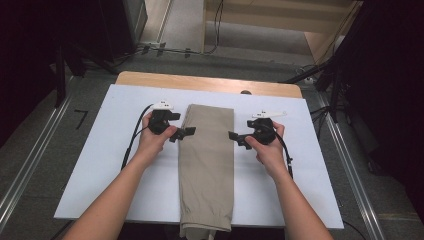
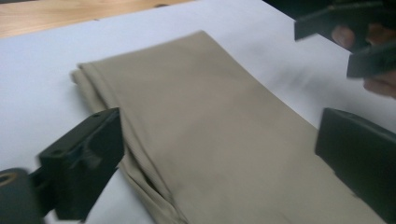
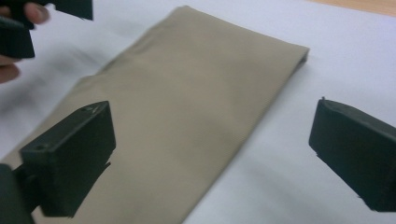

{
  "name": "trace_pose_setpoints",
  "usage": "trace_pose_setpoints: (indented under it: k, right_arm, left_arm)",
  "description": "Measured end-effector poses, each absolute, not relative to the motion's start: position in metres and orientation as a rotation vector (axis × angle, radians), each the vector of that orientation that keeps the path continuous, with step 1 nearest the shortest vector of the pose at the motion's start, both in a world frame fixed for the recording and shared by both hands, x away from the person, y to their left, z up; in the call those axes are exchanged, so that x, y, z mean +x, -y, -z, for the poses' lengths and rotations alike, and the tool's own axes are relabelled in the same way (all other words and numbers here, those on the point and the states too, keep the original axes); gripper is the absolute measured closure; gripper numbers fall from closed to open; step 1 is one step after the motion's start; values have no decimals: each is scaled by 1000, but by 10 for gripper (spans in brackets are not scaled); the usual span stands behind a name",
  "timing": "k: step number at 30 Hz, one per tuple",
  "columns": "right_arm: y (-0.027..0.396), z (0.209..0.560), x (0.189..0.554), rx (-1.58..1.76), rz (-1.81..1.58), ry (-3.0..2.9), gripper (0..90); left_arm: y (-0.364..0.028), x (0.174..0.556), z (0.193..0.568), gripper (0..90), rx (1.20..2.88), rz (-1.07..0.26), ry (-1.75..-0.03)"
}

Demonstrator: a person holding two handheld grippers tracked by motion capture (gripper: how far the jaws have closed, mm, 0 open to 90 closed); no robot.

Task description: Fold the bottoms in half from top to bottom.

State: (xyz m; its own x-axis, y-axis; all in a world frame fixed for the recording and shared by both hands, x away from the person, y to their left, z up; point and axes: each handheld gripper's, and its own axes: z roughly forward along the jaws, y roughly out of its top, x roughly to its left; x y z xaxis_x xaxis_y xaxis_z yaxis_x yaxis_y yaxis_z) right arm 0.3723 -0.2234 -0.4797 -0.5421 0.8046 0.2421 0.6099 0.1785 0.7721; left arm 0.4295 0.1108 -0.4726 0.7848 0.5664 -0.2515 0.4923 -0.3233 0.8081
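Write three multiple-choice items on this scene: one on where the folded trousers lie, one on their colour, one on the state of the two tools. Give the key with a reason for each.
1. Where do the folded trousers lie on the white board?
A. along its middle, between the two tools
B. at its far left corner
C. on the floor beside it

2. What colour are the trousers?
A. navy
B. beige
C. red

3. How do the left tool and right tool stand?
A. both clamped on cloth
B. one holds a cup
C. both open, gripping nothing

Key: 1 A, a tool sits at each long edge; 2 B, tan cloth in every view; 3 C, both gripper views show jaws wide apart above the cloth.
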Motion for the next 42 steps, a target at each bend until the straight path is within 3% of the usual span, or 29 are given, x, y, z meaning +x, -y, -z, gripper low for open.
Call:
trace_pose_setpoints:
  k: [9, 18, 22, 25, 26, 29, 34, 42]
  right_arm:
    - [217, 494, 421, 1491, -1127, -2217, 218]
    - [219, 512, 454, 1575, -1026, -2171, 261]
    - [215, 517, 463, 1556, -1027, -2162, 305]
    - [210, 517, 465, 1532, -1051, -2160, 540]
    - [208, 518, 465, 1521, -1044, -2165, 582]
    - [206, 518, 465, 1495, -1059, -2201, 868]
    - [208, 511, 469, 1498, -1098, -2213, 889]
    - [216, 472, 485, 1446, -1148, -2121, 891]
  left_arm:
    - [-104, 479, 488, 227, 2049, -154, -979]
    - [-88, 506, 502, 323, 2104, -206, -1048]
    - [-83, 509, 504, 432, 2095, -224, -1065]
    - [-84, 510, 505, 589, 2085, -210, -1077]
    - [-85, 511, 506, 689, 2083, -162, -1066]
    - [-87, 512, 506, 855, 2084, -106, -1040]
    - [-86, 518, 495, 895, 2081, -136, -1026]
    - [-81, 537, 452, 896, 2061, -266, -952]
